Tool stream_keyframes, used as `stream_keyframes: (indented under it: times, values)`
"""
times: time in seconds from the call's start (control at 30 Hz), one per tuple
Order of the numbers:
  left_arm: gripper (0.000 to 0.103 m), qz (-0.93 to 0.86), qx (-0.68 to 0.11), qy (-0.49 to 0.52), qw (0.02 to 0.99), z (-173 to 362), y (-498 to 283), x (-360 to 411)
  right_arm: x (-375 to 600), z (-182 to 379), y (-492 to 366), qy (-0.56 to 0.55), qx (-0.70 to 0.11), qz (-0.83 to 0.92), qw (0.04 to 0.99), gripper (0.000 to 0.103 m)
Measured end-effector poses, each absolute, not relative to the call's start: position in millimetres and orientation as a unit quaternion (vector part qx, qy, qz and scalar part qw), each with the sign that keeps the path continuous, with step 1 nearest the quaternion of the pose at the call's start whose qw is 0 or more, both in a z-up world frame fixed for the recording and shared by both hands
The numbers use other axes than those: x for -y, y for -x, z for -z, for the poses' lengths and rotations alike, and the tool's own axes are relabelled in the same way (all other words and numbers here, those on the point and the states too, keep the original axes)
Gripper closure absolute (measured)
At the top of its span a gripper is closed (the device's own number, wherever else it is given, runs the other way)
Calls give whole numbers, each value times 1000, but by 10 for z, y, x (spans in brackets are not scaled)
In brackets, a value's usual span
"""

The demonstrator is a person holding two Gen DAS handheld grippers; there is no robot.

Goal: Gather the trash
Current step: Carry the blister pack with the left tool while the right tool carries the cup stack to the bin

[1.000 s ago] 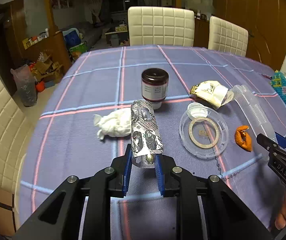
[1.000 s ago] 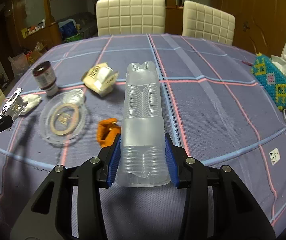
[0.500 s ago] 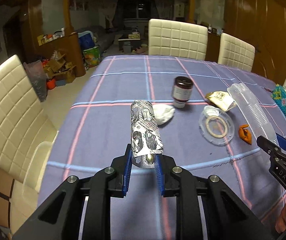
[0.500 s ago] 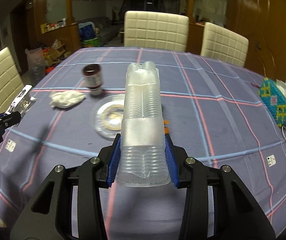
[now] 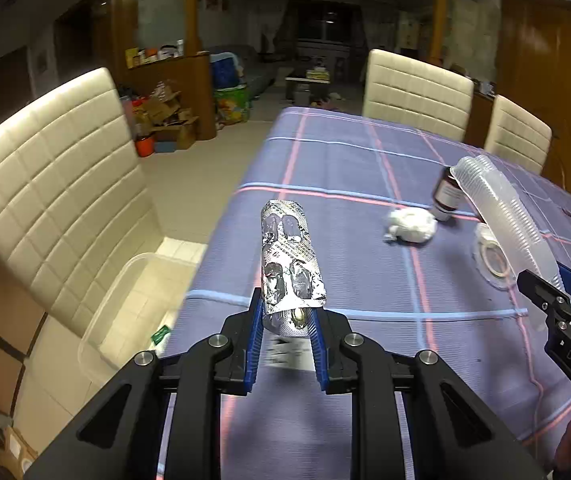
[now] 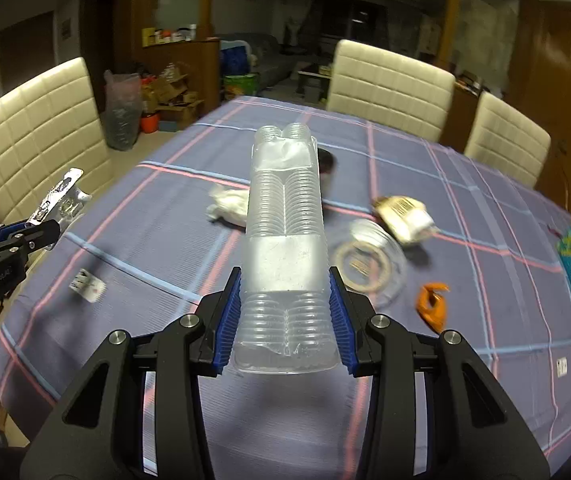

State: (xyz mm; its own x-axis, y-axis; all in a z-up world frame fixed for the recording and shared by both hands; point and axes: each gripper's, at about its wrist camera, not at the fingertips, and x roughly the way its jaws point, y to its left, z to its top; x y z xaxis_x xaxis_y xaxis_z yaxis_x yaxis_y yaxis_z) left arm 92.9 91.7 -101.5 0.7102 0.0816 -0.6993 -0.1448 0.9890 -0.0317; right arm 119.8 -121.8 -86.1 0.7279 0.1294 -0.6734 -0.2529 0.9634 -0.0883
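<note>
1. Our left tool (image 5: 287, 322) is clamped tight on a silver pill sheet (image 5: 291, 264). The sheet sticks up and away from the tool, long way pointing to the top of the frame.
2. Our right tool (image 6: 285, 320) is squeezing a see-through cup sleeve (image 6: 285, 236). It also points long way up the frame, past the tool tips.
3. A clear bin (image 5: 125, 304) sits on the floor in the lower left of the left view, beside the worktop (image 5: 365, 240). We think the trash goes in there. The left tool is nearer to it, so the pill sheet should go first, off to the left.
4. More trash lies on the striped cloth: a white tissue ball (image 5: 409, 226), a brown bottle (image 5: 447, 196), a clear lid (image 6: 365, 264), a crumpled packet (image 6: 403, 216) and an orange scrap (image 6: 431, 304).
5. Cream chairs (image 5: 53, 200) stand around the worktop. The room behind is dim and full of boxes.
</note>
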Motion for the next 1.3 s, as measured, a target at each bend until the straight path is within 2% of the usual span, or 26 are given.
stream_keyframes:
  times: [0.83, 1.3]
  values:
    - [82, -169, -368, 78, 911, 1168, -726, -2084, -176, 900, -1258, 160, -353, -204, 899, 60]
    - [82, -202, -382, 74, 899, 1307, -797, -2335, -694, 1021, -1388, 177, -364, -249, 880, 60]
